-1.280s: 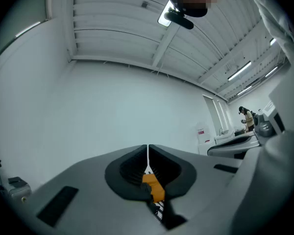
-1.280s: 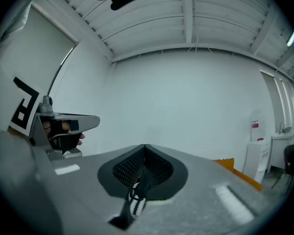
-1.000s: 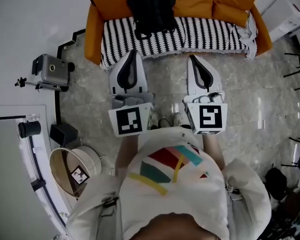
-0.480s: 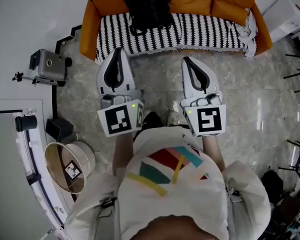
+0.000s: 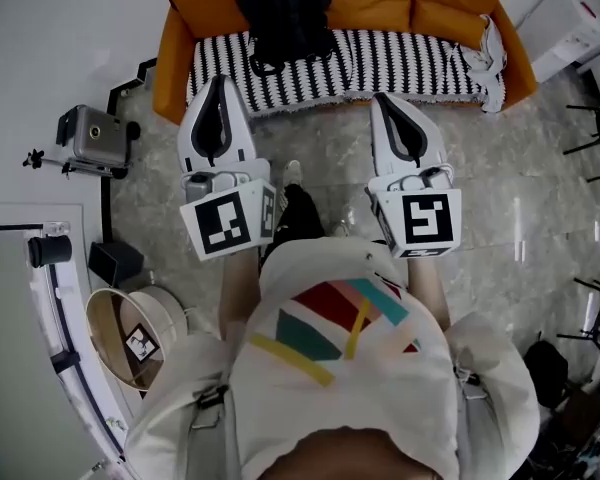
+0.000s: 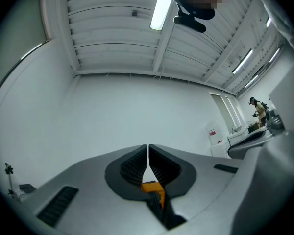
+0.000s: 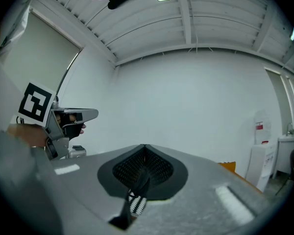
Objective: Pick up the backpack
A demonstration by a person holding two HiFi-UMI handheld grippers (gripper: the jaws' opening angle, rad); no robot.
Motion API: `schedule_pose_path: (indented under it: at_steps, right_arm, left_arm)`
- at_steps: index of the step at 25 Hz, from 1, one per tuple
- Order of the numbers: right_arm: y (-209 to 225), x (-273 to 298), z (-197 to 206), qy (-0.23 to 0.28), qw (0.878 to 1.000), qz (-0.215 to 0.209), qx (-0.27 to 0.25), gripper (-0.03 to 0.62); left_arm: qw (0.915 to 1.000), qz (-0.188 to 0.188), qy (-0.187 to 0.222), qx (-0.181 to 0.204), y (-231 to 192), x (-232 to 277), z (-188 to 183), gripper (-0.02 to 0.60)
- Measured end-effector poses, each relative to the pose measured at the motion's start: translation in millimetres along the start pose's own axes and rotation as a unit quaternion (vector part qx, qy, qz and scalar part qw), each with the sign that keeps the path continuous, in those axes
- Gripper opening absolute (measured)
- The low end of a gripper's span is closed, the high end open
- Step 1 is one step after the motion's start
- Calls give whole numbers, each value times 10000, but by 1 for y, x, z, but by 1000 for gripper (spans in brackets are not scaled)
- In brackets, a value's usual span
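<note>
The left gripper (image 6: 148,150) has its two jaws pressed tight together with nothing in them. The right gripper (image 7: 145,148) is clenched the same way and holds nothing. Both point ahead, side by side, above a shiny grey stone floor (image 5: 520,178). Just past their tips stands an orange sofa (image 5: 172,63) with a black-and-white striped blanket (image 5: 410,63) spread over its seat. The black backpack (image 5: 283,16) sits on the left part of the sofa and leans on the orange back cushions. Neither gripper touches it, and it is more in line with the left one. On the floor to the left is a grey camera on a stand (image 5: 93,138), and nearer is a round tub (image 5: 130,338). The room has a plain white wall (image 6: 137,111) and a white ribbed ceiling (image 6: 103,28) with a long light (image 6: 158,11).
</note>
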State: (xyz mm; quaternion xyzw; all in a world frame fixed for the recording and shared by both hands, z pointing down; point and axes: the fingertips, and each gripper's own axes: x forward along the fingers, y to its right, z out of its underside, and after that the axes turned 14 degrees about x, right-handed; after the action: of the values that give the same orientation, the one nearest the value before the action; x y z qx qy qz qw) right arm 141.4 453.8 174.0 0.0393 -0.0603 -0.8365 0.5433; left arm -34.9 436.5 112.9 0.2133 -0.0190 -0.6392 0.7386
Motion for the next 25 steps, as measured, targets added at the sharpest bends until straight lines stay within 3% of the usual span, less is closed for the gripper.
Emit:
schedule_pose_path:
  at_steps: [7, 13, 22, 25]
  right_arm:
    - [-4, 30, 0, 90, 9992, -311, -219, 5]
    - [24, 89, -9, 224, 9982, 36, -551, 5]
    - [76, 214, -13, 62, 9977, 668, -91, 5]
    - [87, 263, -17, -26, 9976, 678, 98, 5]
  left_arm:
    - [9999, -122, 63, -61, -13, 25, 15, 20]
    - [9995, -204, 214, -119, -41, 90, 42, 21]
    - [9995, -69, 77, -306, -82, 232, 90, 21]
    - [9991, 25, 9, -413, -94, 277, 107, 21]
